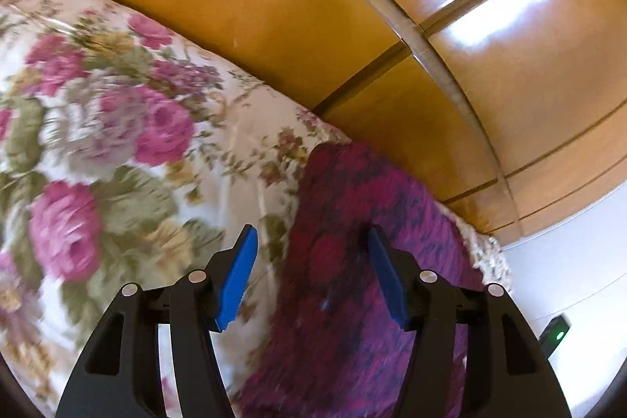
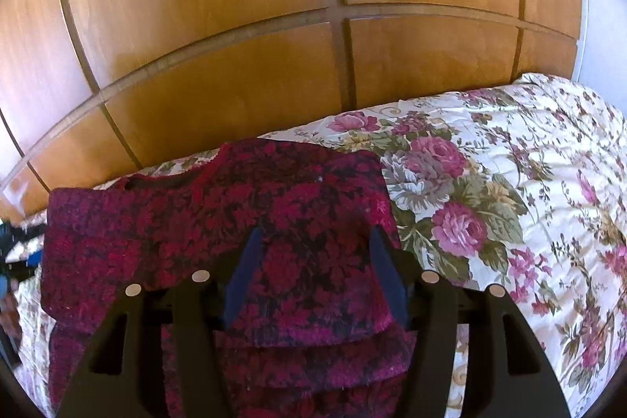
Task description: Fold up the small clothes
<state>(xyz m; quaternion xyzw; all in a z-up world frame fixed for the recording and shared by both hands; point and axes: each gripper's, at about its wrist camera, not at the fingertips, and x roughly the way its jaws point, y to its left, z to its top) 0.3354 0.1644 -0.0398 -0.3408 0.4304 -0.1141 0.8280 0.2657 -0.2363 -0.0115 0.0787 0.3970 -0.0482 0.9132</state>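
A dark red and black knitted sweater (image 2: 243,222) lies on a bed covered with a cream bedspread (image 2: 509,190) printed with pink roses and green leaves. In the right wrist view the sweater is partly folded: an upper layer with a straight lower edge lies over more of the same knit below it, and the neckline shows toward the far left. The right tool (image 2: 311,269) is spread wide above this folded part, its two dark blue fingers (image 2: 245,273) apart with knit visible between them and nothing gripped. Whether the fingertips touch the fabric cannot be told. In the left wrist view, which is blurred, the left tool (image 1: 311,273) is likewise released, its bright blue fingers (image 1: 239,281) wide apart; one sits over the bedspread (image 1: 117,143), the other over the edge of the sweater (image 1: 352,241). Behind the bed stands a wooden panelled wall (image 2: 235,46) of orange-brown boards with darker grooves. At the far right of the left view a small dark device with a green light (image 1: 556,333) sits near a white wall.
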